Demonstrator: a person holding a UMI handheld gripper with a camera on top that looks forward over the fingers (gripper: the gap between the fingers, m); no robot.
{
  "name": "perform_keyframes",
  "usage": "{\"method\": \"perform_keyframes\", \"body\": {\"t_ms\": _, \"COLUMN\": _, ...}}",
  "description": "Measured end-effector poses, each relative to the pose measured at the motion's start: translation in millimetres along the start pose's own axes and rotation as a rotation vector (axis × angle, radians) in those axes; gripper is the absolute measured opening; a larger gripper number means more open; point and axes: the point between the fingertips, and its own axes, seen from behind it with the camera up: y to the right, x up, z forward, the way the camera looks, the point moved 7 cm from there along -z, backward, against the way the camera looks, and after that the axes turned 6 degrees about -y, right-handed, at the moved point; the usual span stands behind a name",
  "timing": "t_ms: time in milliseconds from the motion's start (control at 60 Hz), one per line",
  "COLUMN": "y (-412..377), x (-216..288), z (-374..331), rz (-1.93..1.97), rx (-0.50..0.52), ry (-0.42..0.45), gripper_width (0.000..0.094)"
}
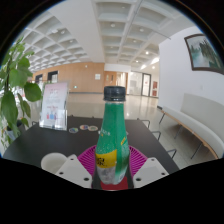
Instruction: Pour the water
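Note:
A green plastic bottle (112, 135) with a dark cap and a yellow-and-white label stands upright between my fingers, lifted in front of the dark table (35, 142). My gripper (112, 172) is shut on the bottle's lower body, with the pink pads pressed against both its sides. A white cup (53, 160) shows only as a rim, just left of my left finger. No water stream is visible.
A leafy green plant (15, 85) stands at the left. A clear sign holder (54, 105) stands on the table behind the bottle, with small round coasters (90, 128) near it. White benches and chairs (195, 125) line the right wall of a wide hall.

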Motion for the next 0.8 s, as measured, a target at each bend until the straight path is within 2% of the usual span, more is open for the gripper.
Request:
{"method": "perform_keyframes", "body": {"t_ms": 150, "y": 1.3, "x": -55.8, "z": 21.4, "rz": 0.013, "rx": 0.007, "ry": -0.083, "gripper_width": 0.0418}}
{"method": "perform_keyframes", "body": {"t_ms": 183, "y": 2.5, "x": -52.6, "z": 22.0, "rz": 0.014, "rx": 0.008, "ry": -0.029, "gripper_width": 0.0415}}
{"method": "perform_keyframes", "body": {"t_ms": 267, "y": 4.8, "x": -56.7, "z": 20.2, "rz": 0.034, "rx": -0.006, "ry": -0.016, "gripper_width": 0.0438}}
{"method": "perform_keyframes", "body": {"t_ms": 383, "y": 2.9, "x": -54.4, "z": 17.7, "rz": 0.032, "rx": -0.006, "ry": -0.044, "gripper_width": 0.0590}}
{"method": "perform_keyframes", "body": {"t_ms": 467, "y": -1.0, "x": -59.8, "z": 9.8, "rz": 0.071, "rx": 0.012, "ry": -0.103, "gripper_width": 0.0872}}
{"method": "perform_keyframes", "body": {"t_ms": 500, "y": -0.4, "x": -58.4, "z": 1.9, "rz": 0.079, "rx": 0.011, "ry": -0.112, "gripper_width": 0.0825}}
{"method": "perform_keyframes", "body": {"t_ms": 567, "y": 3.1, "x": -55.9, "z": -20.0, "rz": 0.074, "rx": -0.018, "ry": -0.131, "gripper_width": 0.0870}}
{"method": "perform_keyframes", "body": {"t_ms": 800, "y": -13.8, "x": -44.2, "z": -131.4, "rz": 0.092, "rx": -0.021, "ry": -0.158, "gripper_width": 0.0857}}
